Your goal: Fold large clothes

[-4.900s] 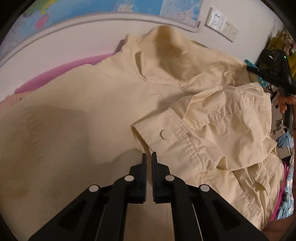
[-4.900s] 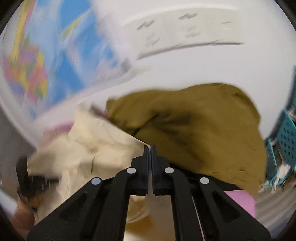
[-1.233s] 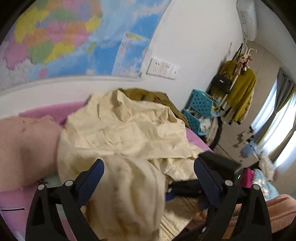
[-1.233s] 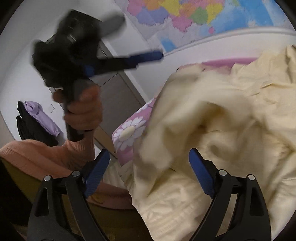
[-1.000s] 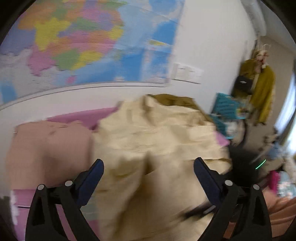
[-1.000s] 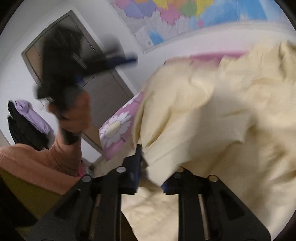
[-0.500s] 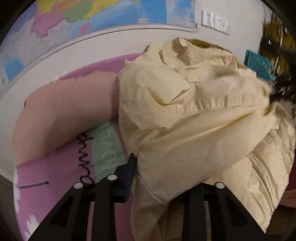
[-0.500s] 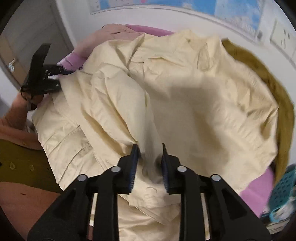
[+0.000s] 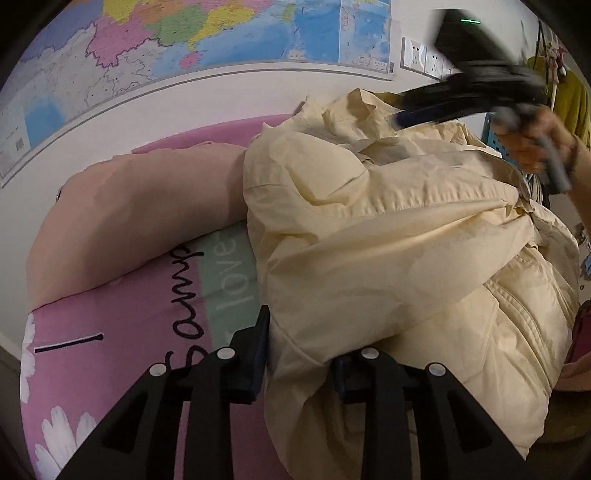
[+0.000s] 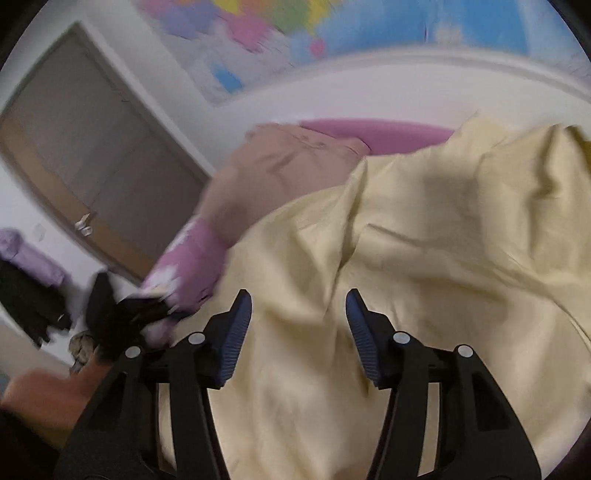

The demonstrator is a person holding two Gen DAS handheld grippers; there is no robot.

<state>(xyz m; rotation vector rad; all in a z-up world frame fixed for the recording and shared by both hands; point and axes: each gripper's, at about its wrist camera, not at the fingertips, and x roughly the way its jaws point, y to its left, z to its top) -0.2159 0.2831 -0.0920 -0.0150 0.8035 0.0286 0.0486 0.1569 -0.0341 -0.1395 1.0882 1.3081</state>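
Observation:
A large cream jacket (image 9: pixel 388 229) lies crumpled on the pink bed sheet (image 9: pixel 110 332). My left gripper (image 9: pixel 299 354) sits low at the jacket's near edge. A thick fold of the cloth is pinched between its pads, and the jaws are opening slightly. The right gripper (image 9: pixel 461 92) hovers blurred above the collar end, held by a hand (image 9: pixel 535 140). In the right wrist view the right gripper (image 10: pixel 299 325) hangs over the jacket (image 10: pixel 424 258). Its jaws are opening, and the cloth lies beneath them without touching the pads.
A peach garment (image 9: pixel 129 214) lies on the bed left of the jacket. A wall map (image 9: pixel 221 33) and sockets (image 9: pixel 417 55) are behind. A door (image 10: pixel 92 155) and dark hanging clothes (image 10: pixel 33 306) stand beyond the bed's left side.
The left gripper dropped from wide open above the bed and closed on the jacket's near edge. The right gripper released its fold, spread its jaws and swung across over the jacket.

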